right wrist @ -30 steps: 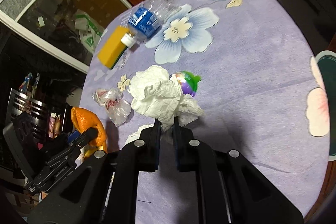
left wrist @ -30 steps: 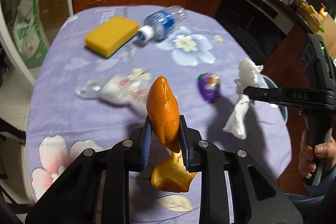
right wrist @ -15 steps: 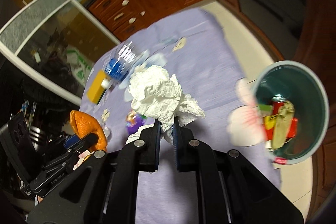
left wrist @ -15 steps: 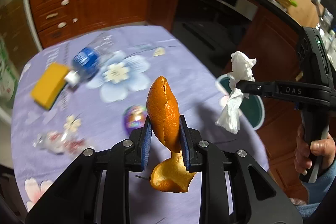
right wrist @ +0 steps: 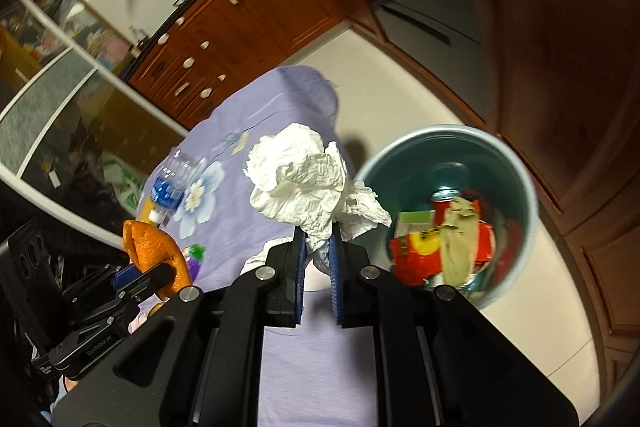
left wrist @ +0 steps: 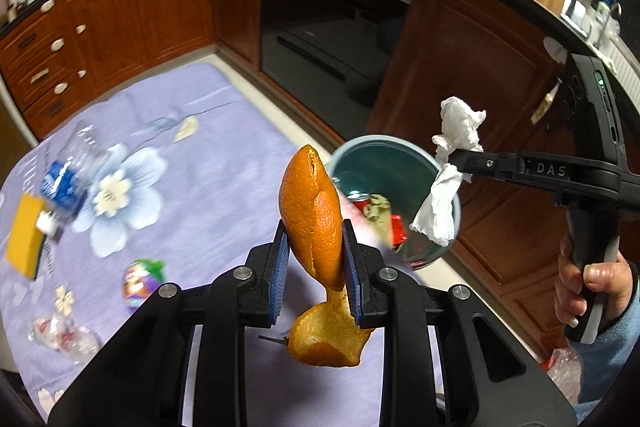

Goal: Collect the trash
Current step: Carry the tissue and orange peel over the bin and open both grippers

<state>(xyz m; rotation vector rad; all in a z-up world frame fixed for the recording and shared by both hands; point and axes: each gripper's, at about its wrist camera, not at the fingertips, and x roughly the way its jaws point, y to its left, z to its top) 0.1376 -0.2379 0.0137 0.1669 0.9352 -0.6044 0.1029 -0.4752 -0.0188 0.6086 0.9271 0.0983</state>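
The counter [left wrist: 224, 155] wore a purple cloth with flowers, in a kitchen with brown wooden cabinets. Nearest, the left gripper [left wrist: 313, 265] was clamped on an orange peel [left wrist: 314, 215], held up in the air. The right gripper [right wrist: 318, 259] pinched a crumpled white tissue [right wrist: 298, 181] (also lifted), just beside the rim of the teal trash bin [right wrist: 516, 163] on the floor. Farther on the cloth lay a purple wrapper [left wrist: 140, 283], a yellow sponge [left wrist: 24, 235] and a plastic bottle [left wrist: 70, 171].
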